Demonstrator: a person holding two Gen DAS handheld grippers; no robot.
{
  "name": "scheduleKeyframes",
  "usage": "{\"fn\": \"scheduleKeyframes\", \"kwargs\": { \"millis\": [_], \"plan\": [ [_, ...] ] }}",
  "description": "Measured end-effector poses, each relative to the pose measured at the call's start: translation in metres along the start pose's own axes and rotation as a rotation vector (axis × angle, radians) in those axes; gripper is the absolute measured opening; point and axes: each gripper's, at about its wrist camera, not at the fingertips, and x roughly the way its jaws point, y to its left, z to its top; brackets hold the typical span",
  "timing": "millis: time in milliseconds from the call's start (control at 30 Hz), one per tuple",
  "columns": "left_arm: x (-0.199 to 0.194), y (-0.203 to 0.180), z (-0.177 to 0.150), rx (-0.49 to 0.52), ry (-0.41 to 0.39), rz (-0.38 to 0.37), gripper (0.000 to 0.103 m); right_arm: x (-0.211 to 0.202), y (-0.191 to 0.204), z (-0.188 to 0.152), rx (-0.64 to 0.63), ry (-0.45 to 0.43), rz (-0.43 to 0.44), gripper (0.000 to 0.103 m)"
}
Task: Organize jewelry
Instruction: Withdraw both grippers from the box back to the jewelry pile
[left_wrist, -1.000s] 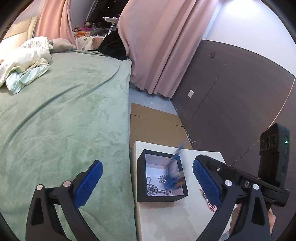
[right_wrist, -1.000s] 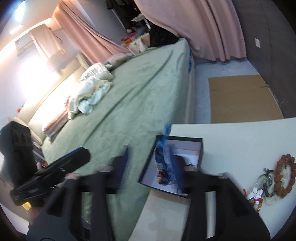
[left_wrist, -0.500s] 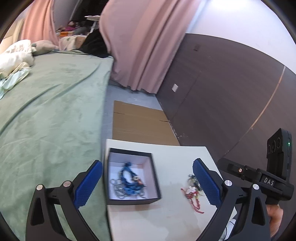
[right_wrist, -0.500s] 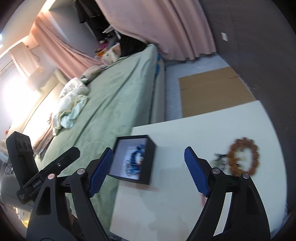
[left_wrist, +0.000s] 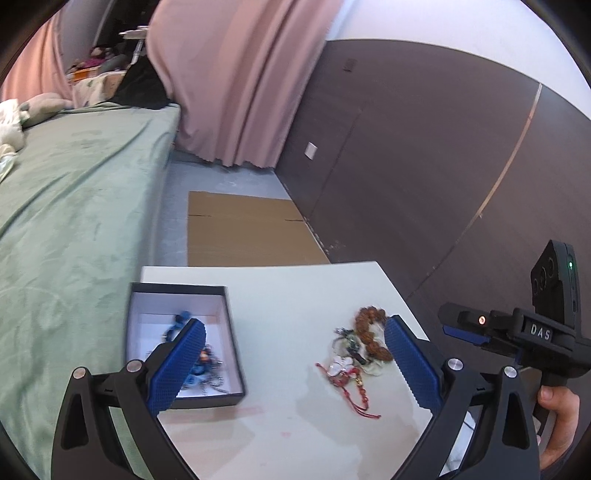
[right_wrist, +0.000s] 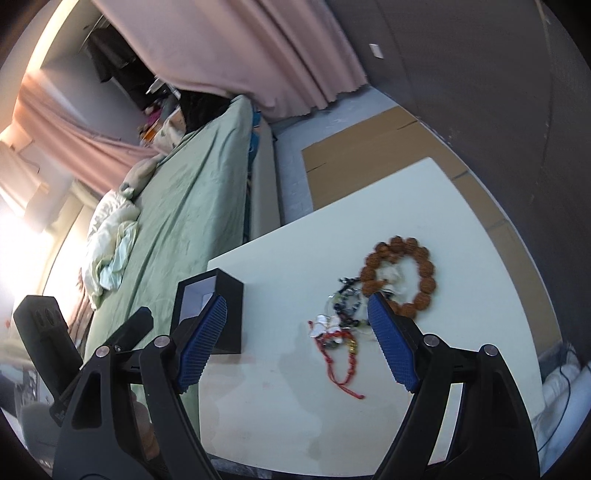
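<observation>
1. Both jaws stand wide and empty: left gripper, right gripper.
2. I see the black box by the bench's bed-side edge, blue beads and chain already inside it.
3. Near the opposite edge lie a wooden bead bracelet and a red cord, tangled together; I judge they go next.

Bedroom surroundings
Green-covered bed, pink curtain, flat cardboard on the floor, dark wall panels.
</observation>
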Motion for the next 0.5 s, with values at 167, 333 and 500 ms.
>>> {"fn": "scheduleKeyframes", "kwargs": {
  "millis": [167,333,500],
  "plan": [
    [0.025,-0.019,-0.013,0.042,0.077,-0.048,0.077,-0.005,-0.019,-0.005,0.055,-0.004,-0.013,0.068],
    [0.051,-0.044,-0.035,0.11,0.151,-0.074,0.068,-0.012,-0.043,-0.018,0.107,-0.002,-0.027,0.061],
    [0.075,-0.061,-0.055,0.142,0.203,-0.072,0.066,-0.018,-0.062,-0.025,0.154,-0.005,-0.052,0.059]
  ]
}}
